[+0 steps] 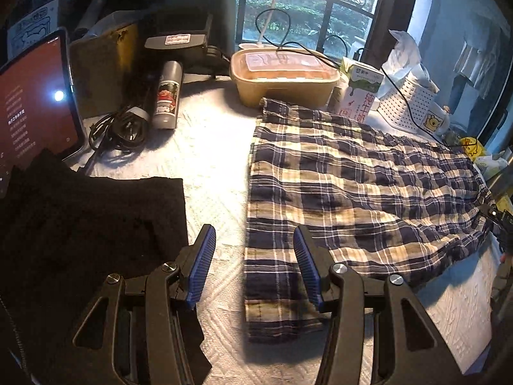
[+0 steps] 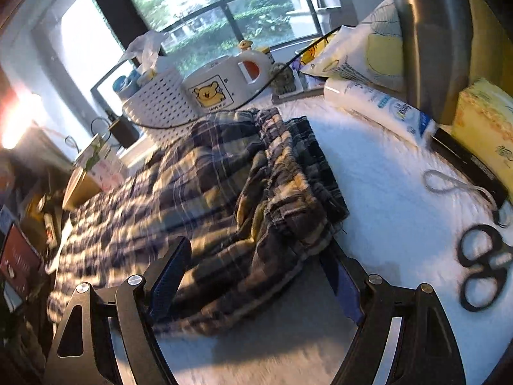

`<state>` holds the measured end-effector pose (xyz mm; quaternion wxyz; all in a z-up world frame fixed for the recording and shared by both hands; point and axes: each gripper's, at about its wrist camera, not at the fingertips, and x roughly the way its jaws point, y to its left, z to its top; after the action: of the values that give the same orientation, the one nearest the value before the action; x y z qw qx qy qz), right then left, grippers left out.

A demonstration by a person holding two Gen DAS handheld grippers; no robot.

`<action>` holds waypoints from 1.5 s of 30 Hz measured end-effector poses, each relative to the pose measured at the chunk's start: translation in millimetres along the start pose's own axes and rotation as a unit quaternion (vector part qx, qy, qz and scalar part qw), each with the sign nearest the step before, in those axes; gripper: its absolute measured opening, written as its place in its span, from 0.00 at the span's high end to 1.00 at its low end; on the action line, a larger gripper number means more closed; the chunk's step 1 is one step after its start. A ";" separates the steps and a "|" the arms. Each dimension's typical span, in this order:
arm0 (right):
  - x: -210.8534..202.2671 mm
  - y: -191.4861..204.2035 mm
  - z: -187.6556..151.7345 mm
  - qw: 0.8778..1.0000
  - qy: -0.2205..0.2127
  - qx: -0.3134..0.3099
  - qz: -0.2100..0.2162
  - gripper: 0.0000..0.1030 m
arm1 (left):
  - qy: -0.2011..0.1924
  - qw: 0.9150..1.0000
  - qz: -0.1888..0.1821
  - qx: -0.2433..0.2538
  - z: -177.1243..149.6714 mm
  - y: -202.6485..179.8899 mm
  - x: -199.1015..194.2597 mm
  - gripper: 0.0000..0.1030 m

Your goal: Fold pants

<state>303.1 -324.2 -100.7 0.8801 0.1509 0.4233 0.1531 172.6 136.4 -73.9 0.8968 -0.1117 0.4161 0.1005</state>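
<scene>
The plaid pants lie spread flat on the white quilted table cover, legs toward the left and waist at the far right. My left gripper hovers open over the near left hem, with nothing between its blue pads. In the right wrist view the same pants show their gathered elastic waistband, bunched and folded over. My right gripper stands wide open around the near waist corner. Cloth lies between its fingers, and the pads do not visibly clamp it. That view is motion-blurred.
A folded black garment lies at the left, beside a tablet, a cable and a spray can. A food container, milk carton and white basket line the back. Scissors and a tissue box sit right of the waist.
</scene>
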 end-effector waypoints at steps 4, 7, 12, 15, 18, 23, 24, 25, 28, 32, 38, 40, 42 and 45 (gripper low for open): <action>9.7 -6.8 6.8 0.999 -0.006 0.038 0.017 0.57 | -0.001 1.000 -0.001 -0.003 -0.5 1.5 -1.3 0.51; 11.8 -19.4 9.3 0.997 -0.002 0.071 0.043 0.77 | -0.002 1.000 -0.004 0.001 -1.9 0.4 -3.5 0.51; -2.7 -22.7 13.3 0.997 -0.026 0.067 0.038 0.90 | -0.008 1.000 -0.005 0.006 -3.1 1.2 -8.6 0.51; -18.6 -18.5 22.3 0.998 -0.046 0.048 0.018 0.90 | -0.011 1.000 -0.009 0.005 -2.5 3.6 -10.7 0.51; -37.9 -9.7 34.8 0.997 -0.070 0.022 -0.011 0.90 | -0.015 1.000 -0.017 0.004 -3.5 4.9 -11.9 0.51; -64.8 27.4 48.8 0.994 -0.101 -0.040 -0.033 0.90 | -0.014 0.999 -0.031 0.002 -6.9 7.0 -9.3 0.51; -69.6 40.7 50.9 0.992 -0.108 -0.057 -0.036 0.90 | -0.014 0.999 -0.033 0.002 -7.4 7.6 -9.1 0.51; -73.7 55.0 52.5 0.990 -0.115 -0.073 -0.036 0.90 | -0.014 0.999 -0.036 0.002 -8.0 8.2 -9.2 0.51; -83.1 95.0 55.8 0.984 -0.129 -0.118 -0.024 0.90 | -0.017 0.999 -0.041 0.006 -9.8 10.3 -11.4 0.51; -83.5 151.8 54.4 0.976 -0.135 -0.172 0.010 0.90 | -0.026 0.999 -0.043 0.010 -12.1 17.5 -18.3 0.51; -53.4 233.4 39.4 0.963 -0.112 -0.237 0.062 0.90 | -0.034 0.999 -0.034 -0.010 -16.2 45.5 -28.0 0.51; -37.8 259.9 25.9 0.957 -0.098 -0.264 0.071 0.90 | -0.034 0.999 -0.028 -0.018 -17.6 55.0 -31.1 0.51; -18.6 286.1 9.5 0.950 -0.078 -0.291 0.079 0.90 | -0.034 0.999 -0.020 -0.030 -19.9 66.9 -34.5 0.51; 12.7 318.0 -16.3 0.941 -0.043 -0.324 0.091 0.90 | -0.032 0.999 -0.011 -0.042 -23.8 79.1 -38.4 0.51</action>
<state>252.7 -28.2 6.4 0.8811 -0.0986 0.2970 0.3545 109.5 201.8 -68.6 0.9054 -0.1504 0.3810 0.1117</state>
